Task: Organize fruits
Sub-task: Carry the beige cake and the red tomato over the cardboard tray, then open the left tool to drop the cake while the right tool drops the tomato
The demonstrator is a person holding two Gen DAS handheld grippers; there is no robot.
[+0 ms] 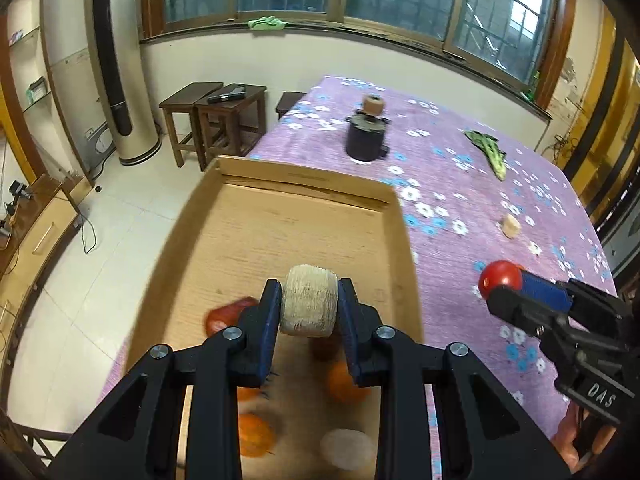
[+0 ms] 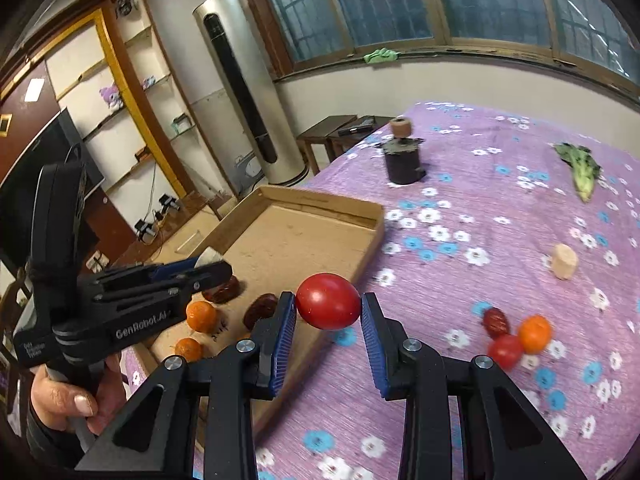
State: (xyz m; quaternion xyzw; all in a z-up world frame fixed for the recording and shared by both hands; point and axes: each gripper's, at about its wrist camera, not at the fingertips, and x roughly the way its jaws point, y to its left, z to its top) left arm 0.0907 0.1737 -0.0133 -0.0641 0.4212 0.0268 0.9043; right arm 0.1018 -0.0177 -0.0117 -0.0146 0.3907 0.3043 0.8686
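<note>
My left gripper is shut on a pale beige cylindrical piece and hangs over the shallow cardboard tray. Under it in the tray lie oranges, a dark red date and another pale piece. My right gripper is shut on a red tomato, held above the purple cloth just right of the tray. That gripper also appears at the right of the left wrist view. On the cloth lie a tomato, an orange, a date and a beige piece.
A dark pot with a brown roll on top stands at the table's far side. A green leafy vegetable lies at the far right. Wooden stools and a tall floor fan stand beyond the table's left edge.
</note>
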